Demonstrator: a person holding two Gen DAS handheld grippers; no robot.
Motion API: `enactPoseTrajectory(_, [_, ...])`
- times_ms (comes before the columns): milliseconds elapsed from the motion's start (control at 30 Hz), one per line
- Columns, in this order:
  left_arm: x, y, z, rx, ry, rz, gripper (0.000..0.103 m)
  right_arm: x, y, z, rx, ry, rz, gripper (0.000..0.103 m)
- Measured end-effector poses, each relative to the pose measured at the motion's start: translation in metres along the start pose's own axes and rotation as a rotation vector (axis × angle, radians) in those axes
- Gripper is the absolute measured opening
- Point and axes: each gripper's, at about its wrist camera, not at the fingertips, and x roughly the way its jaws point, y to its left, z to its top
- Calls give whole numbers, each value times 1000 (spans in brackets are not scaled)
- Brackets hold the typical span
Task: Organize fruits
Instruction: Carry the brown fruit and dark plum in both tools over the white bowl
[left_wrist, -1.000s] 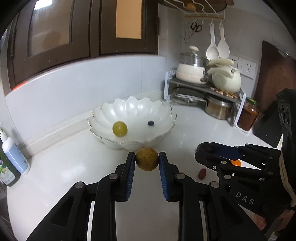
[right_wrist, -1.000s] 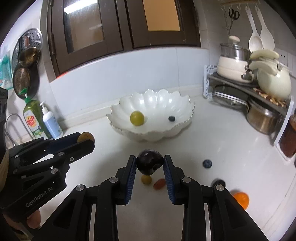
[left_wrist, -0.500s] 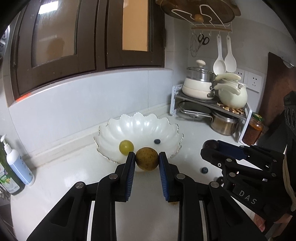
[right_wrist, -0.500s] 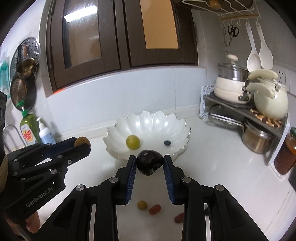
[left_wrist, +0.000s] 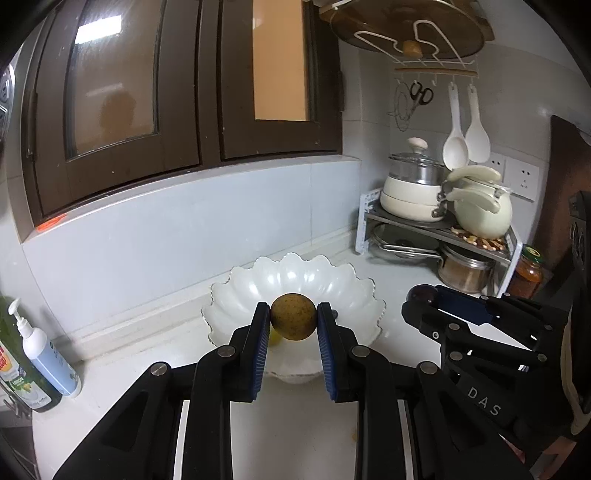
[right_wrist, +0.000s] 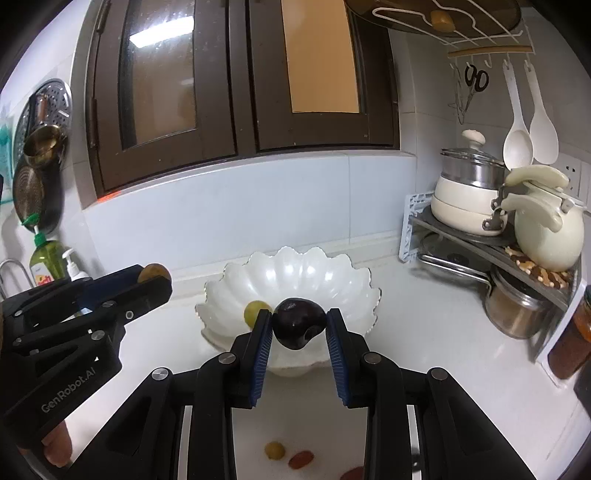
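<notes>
The left gripper (left_wrist: 293, 321) is clamped on a round yellow-brown fruit (left_wrist: 293, 320), its blue pads pressing both sides, and holds it in the air in front of the white scalloped bowl (left_wrist: 255, 291). The fruit and the fingers hide most of the bowl's inside in this view; only a sliver of something yellow-green shows by the left pad and a small dark speck by the right one, too little to name.

The right gripper (right_wrist: 299, 326) is clamped on a dark purple plum (right_wrist: 298, 322), also raised in front of the bowl's near rim. From this side a green grape (right_wrist: 254, 311) lies inside the bowl, partly covered by the left pad.

On the white counter (right_wrist: 424, 332) on the near side of the bowl, seen between the right gripper's arms, lie a small yellow fruit (right_wrist: 274, 449), a reddish one (right_wrist: 301, 459) just beside it, and another red piece (right_wrist: 352, 472) cut off at the frame's bottom edge.

Right of the bowl stands a metal rack (left_wrist: 436, 230) with cream pots on top and a steel pot beneath. Left of the bowl, soap bottles (left_wrist: 44, 363) stand at the counter's end, partly cut by the frame.
</notes>
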Motion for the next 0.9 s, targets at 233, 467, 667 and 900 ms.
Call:
enactPoseTrajectory(233, [17, 3, 13, -10, 0, 26, 26, 18, -7, 17, -5, -3, -17, 31])
enactPoseTrajectory(467, [39, 5, 29, -18, 19, 37, 26, 45, -13, 30, -10, 47, -16, 31])
enactPoseTrajectory(667, [67, 4, 32, -14, 80, 40, 26, 75, -21, 33, -13, 123, -4, 31])
enactPoseTrajectory(900, [100, 7, 33, -29, 168, 44, 26, 106, -29, 33, -6, 219, 16, 31])
